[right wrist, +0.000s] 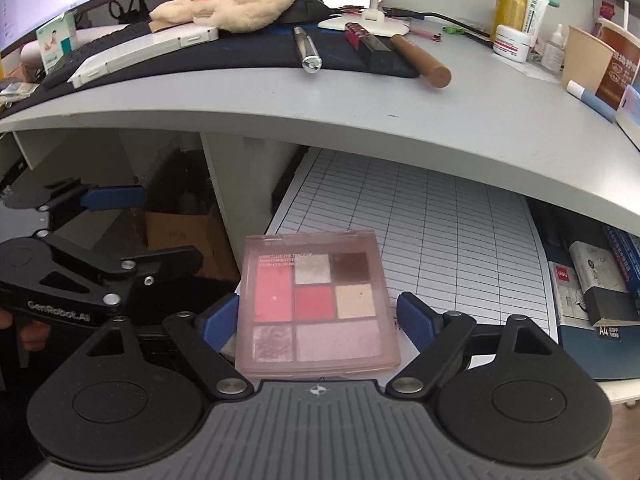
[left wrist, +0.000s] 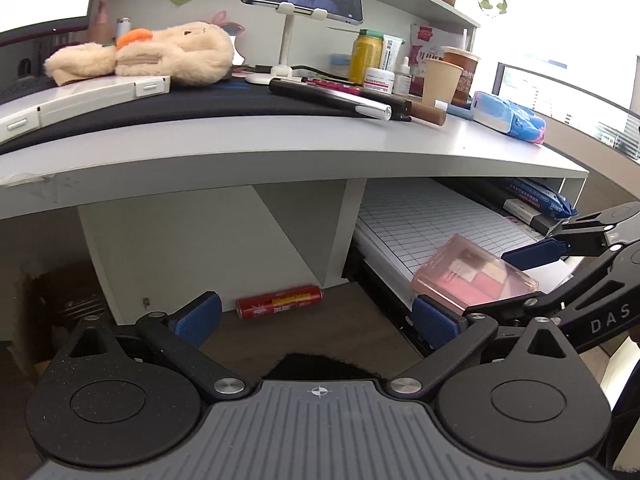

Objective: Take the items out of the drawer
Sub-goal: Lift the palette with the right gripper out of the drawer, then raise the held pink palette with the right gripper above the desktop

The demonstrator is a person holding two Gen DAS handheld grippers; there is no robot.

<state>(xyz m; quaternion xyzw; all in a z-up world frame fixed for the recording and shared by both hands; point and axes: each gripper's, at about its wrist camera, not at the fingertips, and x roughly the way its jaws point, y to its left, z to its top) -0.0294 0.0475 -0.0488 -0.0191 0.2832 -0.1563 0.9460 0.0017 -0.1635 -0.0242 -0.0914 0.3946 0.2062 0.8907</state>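
Left wrist view first: your left gripper (left wrist: pixel 316 316) sits low in the frame with its fingers (left wrist: pixel 198 318) spread wide and nothing between them. It points under the surface (left wrist: pixel 280 148) toward a red can (left wrist: pixel 280 301) on the floor. The palette (left wrist: pixel 474 278) lies at centre right, on the gridded sheet (left wrist: pixel 432 216) in the open drawer (left wrist: pixel 384 276). Your right gripper (left wrist: pixel 480 284) comes in from the right edge, one blue finger beyond the palette and the other on its near side. Keep the left hand parked where it is; it looks clear of the drawer front, and that is what you want.

Now the right wrist view. The palette (right wrist: pixel 316 304) fills the lower centre, flat on the sheet (right wrist: pixel 440 216), directly between the right gripper's (right wrist: pixel 316 322) fingers (right wrist: pixel 416 322). They stand apart: the one left of centre looks to be at or just touching the case edge, the one right of centre shows a clear gap. No pinch yet, as I read it. To do this well, nudge the gripper toward frame right so the case is centred, keep the fingers level with its thin sides, then close squarely on both edges. That smooth plastic could skate on the paper if one finger lands first. The left gripper (right wrist: pixel 112 216) waits at mid left, out of your way. Lift straight up, minding the overhanging surface (right wrist: pixel 360 120).
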